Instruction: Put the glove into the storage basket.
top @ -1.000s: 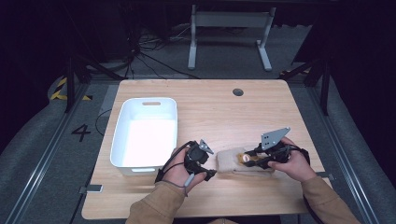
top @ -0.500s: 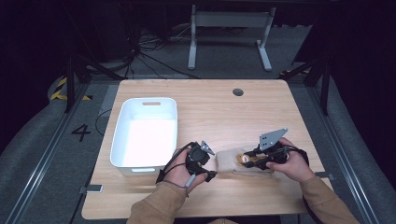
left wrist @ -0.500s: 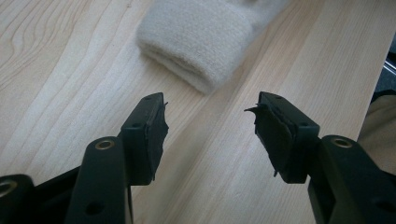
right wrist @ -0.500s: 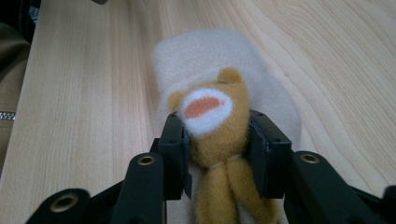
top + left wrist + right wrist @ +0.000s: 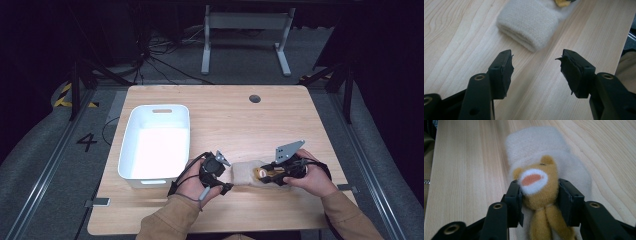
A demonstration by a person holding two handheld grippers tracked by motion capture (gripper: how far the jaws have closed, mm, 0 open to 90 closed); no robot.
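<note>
High view: a cream sock (image 5: 246, 172) is lying near the tabletop's (image 5: 235, 120) front edge, right of a white bin (image 5: 156, 142), with the left hand-held gripper (image 5: 225, 175) at its left end and the right hand-held gripper (image 5: 263, 174) at its other end.

Left gripper view: the left hand-held gripper (image 5: 535, 66) is hovering with jaws spread wide and empty, just short of the sock (image 5: 529, 22).

Right gripper view: the right hand-held gripper (image 5: 539, 197) is clamping the sock's (image 5: 541, 152) yellow bear patch (image 5: 537, 188).
</note>
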